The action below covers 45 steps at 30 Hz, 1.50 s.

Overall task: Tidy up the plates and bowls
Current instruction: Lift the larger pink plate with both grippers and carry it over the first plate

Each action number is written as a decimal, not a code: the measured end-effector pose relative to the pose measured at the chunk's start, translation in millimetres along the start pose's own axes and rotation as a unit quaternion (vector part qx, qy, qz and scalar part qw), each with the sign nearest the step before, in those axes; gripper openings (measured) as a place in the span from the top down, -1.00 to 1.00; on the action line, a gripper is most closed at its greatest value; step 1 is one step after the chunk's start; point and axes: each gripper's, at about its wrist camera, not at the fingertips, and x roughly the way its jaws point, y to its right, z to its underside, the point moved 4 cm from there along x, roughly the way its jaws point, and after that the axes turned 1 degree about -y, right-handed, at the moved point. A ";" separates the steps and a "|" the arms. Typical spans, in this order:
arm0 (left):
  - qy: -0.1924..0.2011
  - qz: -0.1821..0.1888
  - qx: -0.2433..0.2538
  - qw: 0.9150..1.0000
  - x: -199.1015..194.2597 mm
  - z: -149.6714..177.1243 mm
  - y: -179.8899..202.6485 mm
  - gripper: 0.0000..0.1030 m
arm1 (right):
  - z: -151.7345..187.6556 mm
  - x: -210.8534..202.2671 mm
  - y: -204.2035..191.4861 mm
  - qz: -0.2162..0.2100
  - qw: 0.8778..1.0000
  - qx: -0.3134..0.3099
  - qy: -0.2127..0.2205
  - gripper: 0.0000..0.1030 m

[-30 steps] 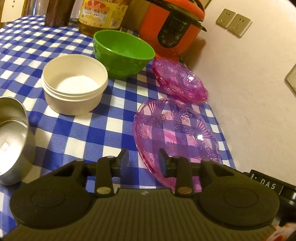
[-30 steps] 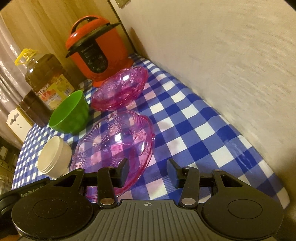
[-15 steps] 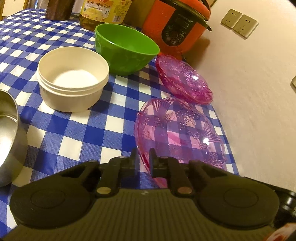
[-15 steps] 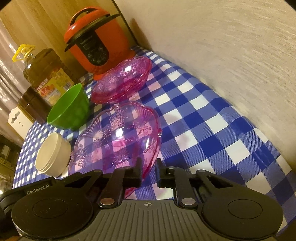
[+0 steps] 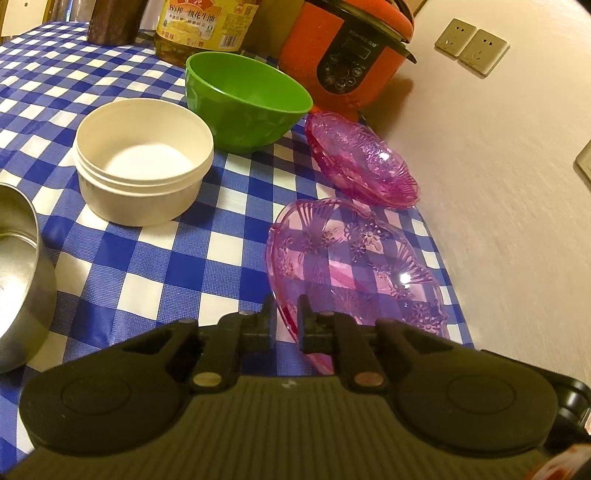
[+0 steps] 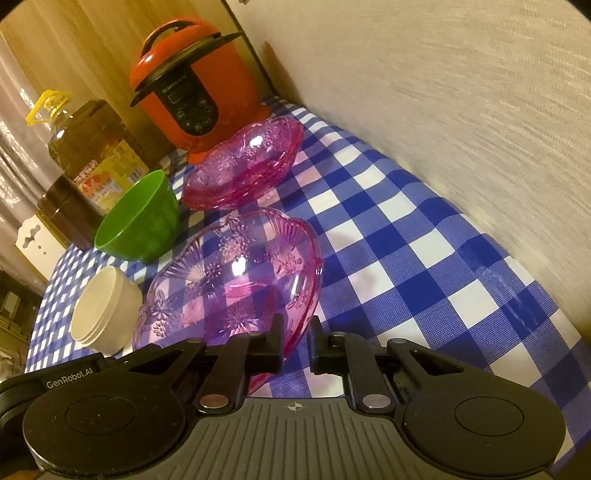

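Note:
A clear pink patterned plate [image 5: 354, 266] [image 6: 236, 273] lies on the blue checked tablecloth [image 5: 166, 258] near me. My left gripper [image 5: 285, 317] is shut on the plate's left rim. My right gripper [image 6: 297, 334] is shut on its right rim. A second pink plate [image 5: 360, 162] [image 6: 243, 162], which looks like a stack, sits farther back by the red cooker. A green bowl [image 5: 247, 99] [image 6: 138, 218] and a white round tub [image 5: 144, 170] [image 6: 107, 310] stand to the left. A steel bowl [image 5: 18, 277] is at the left edge.
A red pressure cooker [image 5: 347, 55] [image 6: 195, 92] and a large oil bottle [image 5: 207, 26] [image 6: 88, 158] stand at the back. A pale wall [image 5: 498, 221] [image 6: 443, 110] runs close along the table's right edge. Wall sockets [image 5: 471, 46] are above it.
Both grippers went from open to shut, each pinching one side of the near pink plate's rim. The plate and both hands have hardly moved.

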 end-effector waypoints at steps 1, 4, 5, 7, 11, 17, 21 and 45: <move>0.001 0.000 0.001 1.000 -1.4 0.1 0.2 0.82 | -0.2 -1.7 -0.4 0.000 1.000 -0.001 0.001 0.76; 0.002 0.001 0.002 1.000 -5.8 1.3 1.8 0.81 | -0.5 -6.7 -1.2 0.000 1.000 -0.006 0.006 0.76; 0.003 0.001 0.004 1.000 -7.0 1.7 2.4 0.81 | -0.4 -7.9 -1.7 0.000 1.000 -0.008 0.006 0.76; 0.004 0.002 0.004 1.000 -9.8 1.6 4.1 0.81 | 0.1 -10.8 -2.1 0.000 1.000 -0.010 0.008 0.76; 0.009 0.006 0.009 1.000 -17.1 -2.0 8.9 0.81 | -2.1 -18.7 -3.7 -0.003 1.000 -0.009 0.015 0.76; 0.023 0.015 0.015 1.000 -28.6 -15.5 20.6 0.82 | -13.2 -30.8 -9.8 -0.010 0.999 -0.012 0.033 0.76; 0.029 0.021 0.020 0.999 -30.0 -26.6 29.5 0.82 | -24.6 -35.7 -12.2 -0.013 0.999 -0.015 0.044 0.76; 0.046 0.046 0.047 0.997 27.2 -129.2 62.8 0.80 | -138.4 6.4 -38.7 -0.013 0.995 -0.063 0.079 0.76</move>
